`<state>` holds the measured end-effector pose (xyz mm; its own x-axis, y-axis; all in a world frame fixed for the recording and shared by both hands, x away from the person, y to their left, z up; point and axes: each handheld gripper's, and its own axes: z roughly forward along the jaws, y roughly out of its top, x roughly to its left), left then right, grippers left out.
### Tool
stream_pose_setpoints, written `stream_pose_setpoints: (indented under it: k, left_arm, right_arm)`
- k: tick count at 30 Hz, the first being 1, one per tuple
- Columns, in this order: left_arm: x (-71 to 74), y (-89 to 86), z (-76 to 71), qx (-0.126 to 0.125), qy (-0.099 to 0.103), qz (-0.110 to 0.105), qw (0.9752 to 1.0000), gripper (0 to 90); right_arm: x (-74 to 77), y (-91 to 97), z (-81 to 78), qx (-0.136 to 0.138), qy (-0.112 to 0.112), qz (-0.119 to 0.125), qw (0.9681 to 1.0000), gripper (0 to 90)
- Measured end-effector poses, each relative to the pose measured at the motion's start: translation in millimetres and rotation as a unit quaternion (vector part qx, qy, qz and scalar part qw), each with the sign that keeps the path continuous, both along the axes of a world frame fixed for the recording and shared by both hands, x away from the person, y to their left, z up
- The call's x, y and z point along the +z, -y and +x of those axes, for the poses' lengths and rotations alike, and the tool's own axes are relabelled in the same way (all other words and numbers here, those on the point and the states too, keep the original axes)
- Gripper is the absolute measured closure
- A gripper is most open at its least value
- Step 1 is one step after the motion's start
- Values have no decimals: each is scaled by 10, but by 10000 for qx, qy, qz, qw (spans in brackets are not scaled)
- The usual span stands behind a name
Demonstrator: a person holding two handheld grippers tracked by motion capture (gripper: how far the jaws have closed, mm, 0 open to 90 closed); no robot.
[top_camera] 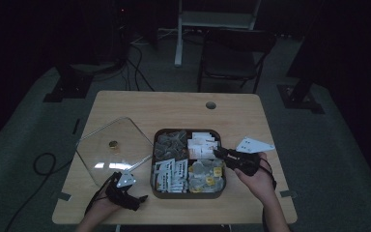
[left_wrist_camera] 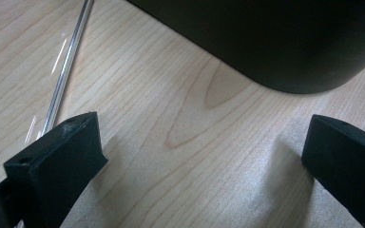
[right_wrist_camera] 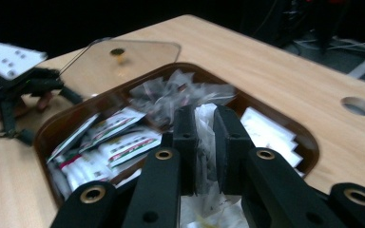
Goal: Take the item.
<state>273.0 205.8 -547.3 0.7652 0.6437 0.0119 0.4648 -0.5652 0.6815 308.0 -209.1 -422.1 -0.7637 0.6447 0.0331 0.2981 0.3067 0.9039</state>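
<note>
Lid (top_camera: 113, 145) left of tray (top_camera: 188, 194), seemingly touching

The high view is looking forward and down from above the person's side, taking in the whole table (top_camera: 140, 104). The left gripper view is sitting very close to the tabletop, facing the tray's (left_wrist_camera: 275, 42) dark wall. The right gripper view is looking low across the tray (right_wrist_camera: 309, 142) toward the clear lid (right_wrist_camera: 123, 61); both gripper views are sharing the tray.
</note>
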Motion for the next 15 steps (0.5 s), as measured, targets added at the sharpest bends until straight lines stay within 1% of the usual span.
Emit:
stream_pose_setpoints:
  k: [1,2,4,5,10,15]
  left_arm:
    - [-1,0,0,2,4,-2,10000,5]
    - [-1,0,0,2,4,-2,10000,5]
    - [-1,0,0,2,6,-2,10000,5]
    - [-1,0,0,1,5,-1,10000,5]
    - [0,0,1,1,2,3,10000,5]
    - [0,0,1,1,7,8,10000,5]
  right_arm:
    - [10,15,10,-3,-24,37,10000,809]
    - [41,64,34,-77,-8,82,9999,809]
    - [75,113,60,-144,36,125,9998,809]
    - [97,141,73,-165,23,152,9997,808]
    - [215,259,121,-340,160,163,9992,808]
    - [322,398,177,-502,244,222,9982,808]
